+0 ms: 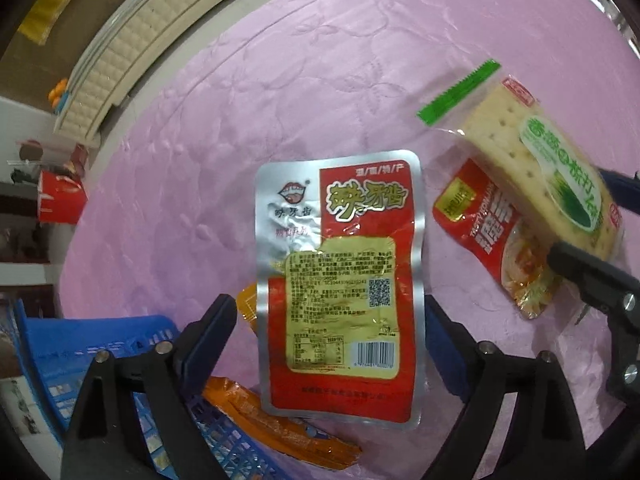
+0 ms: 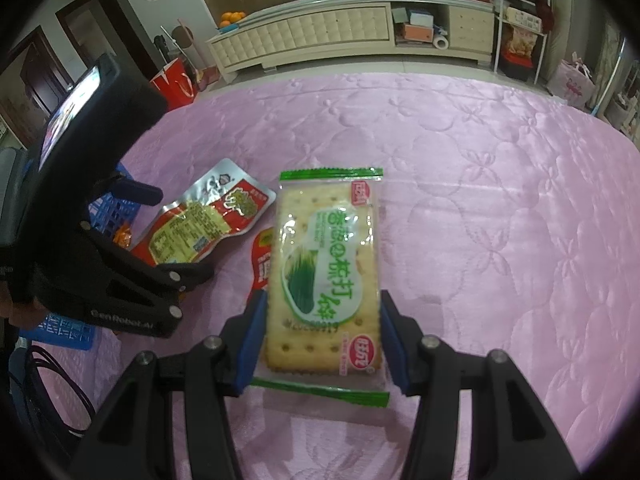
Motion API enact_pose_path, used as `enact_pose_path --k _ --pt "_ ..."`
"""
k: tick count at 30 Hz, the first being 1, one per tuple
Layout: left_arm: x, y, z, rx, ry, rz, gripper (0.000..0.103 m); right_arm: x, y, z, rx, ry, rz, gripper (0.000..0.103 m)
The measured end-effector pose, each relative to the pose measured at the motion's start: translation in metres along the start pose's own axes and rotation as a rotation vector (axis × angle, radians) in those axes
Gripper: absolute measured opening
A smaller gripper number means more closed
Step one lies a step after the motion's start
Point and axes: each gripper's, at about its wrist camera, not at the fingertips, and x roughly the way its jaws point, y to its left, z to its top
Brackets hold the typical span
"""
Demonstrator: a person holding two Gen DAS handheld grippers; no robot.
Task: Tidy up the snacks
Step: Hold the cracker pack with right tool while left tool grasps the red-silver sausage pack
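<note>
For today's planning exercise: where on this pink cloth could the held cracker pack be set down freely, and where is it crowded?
Free: the wide pink cloth beyond and to the right of the cracker pack gripped by the right gripper. Crowded: the left side, where the silver-red pouch, red packet, blue basket, orange packet and open left gripper cluster.

Pink quilted bedspread (image 2: 460,168), red snack pouch (image 1: 492,236), blue basket (image 1: 92,356)

Left wrist view: the foil snack pouch (image 1: 338,280) is lying on the quilted surface (image 1: 320,80), overlapping a snack packet (image 1: 280,428) that is leaning over the rim of the plastic basket (image 1: 100,352) at lower left. To the right, the soda cracker pack (image 1: 552,160) is sitting over a sauce sachet (image 1: 492,236).
</note>
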Motion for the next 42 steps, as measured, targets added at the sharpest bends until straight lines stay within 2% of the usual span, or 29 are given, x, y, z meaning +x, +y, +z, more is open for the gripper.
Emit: enact_pose_path --k 4,6,7,9,12,14,17,21,24,26,30,31,33,37,38,42 --pt "0.008 0.017 -0.004 -0.079 0.026 -0.072 0.089 0.0 0.002 0.0 -0.006 0.0 0.003 0.058" --pt "0.01 0.022 -0.006 -0.102 0.028 -0.102 0.085 0.0 0.002 0.0 -0.008 0.002 0.004 0.058" --pt "0.009 0.023 -0.006 -0.099 0.023 -0.124 0.078 0.001 0.003 -0.001 -0.009 0.004 0.004 0.058" --pt "0.008 0.021 -0.01 -0.09 0.017 -0.119 0.076 0.002 0.003 -0.001 -0.011 0.006 0.004 0.058" --pt "0.005 0.017 -0.013 -0.108 0.019 -0.144 0.066 0.001 0.003 0.0 -0.015 0.006 0.005 0.058" --pt "-0.006 0.015 -0.017 -0.117 -0.004 -0.141 0.049 0.0 0.003 0.0 -0.016 0.003 0.009 0.058" --pt "-0.01 0.008 -0.02 -0.089 -0.015 -0.132 0.038 0.002 0.004 0.0 -0.02 0.01 0.015 0.058" --pt "-0.018 -0.01 -0.021 -0.065 -0.047 -0.086 0.033 0.0 0.009 0.001 -0.039 0.019 0.014 0.058" --pt "-0.024 -0.012 -0.025 -0.092 -0.06 -0.104 0.03 -0.009 0.013 0.002 -0.053 0.004 0.014 0.058" --pt "-0.032 -0.007 -0.031 -0.111 -0.077 -0.117 0.021 -0.014 0.013 0.002 -0.054 0.001 -0.001 0.058" --pt "-0.053 0.004 -0.051 -0.131 -0.133 -0.153 0.018 -0.032 0.021 -0.002 -0.061 -0.022 -0.022 0.058" --pt "-0.059 0.006 -0.057 -0.138 -0.147 -0.154 0.0 -0.036 0.023 -0.002 -0.056 -0.031 -0.042 0.058" --pt "-0.068 0.016 -0.068 -0.166 -0.162 -0.171 0.0 -0.047 0.026 -0.003 -0.053 -0.05 -0.051 0.058" --pt "-0.09 0.02 -0.094 -0.155 -0.214 -0.201 0.0 -0.068 0.03 -0.007 -0.019 -0.058 -0.043 0.058" --pt "-0.098 0.015 -0.089 -0.157 -0.227 -0.208 0.0 -0.072 0.033 -0.008 -0.022 -0.057 -0.041 0.058" --pt "-0.117 0.023 -0.114 -0.169 -0.283 -0.236 0.0 -0.101 0.051 -0.011 -0.058 -0.086 -0.071 0.058"
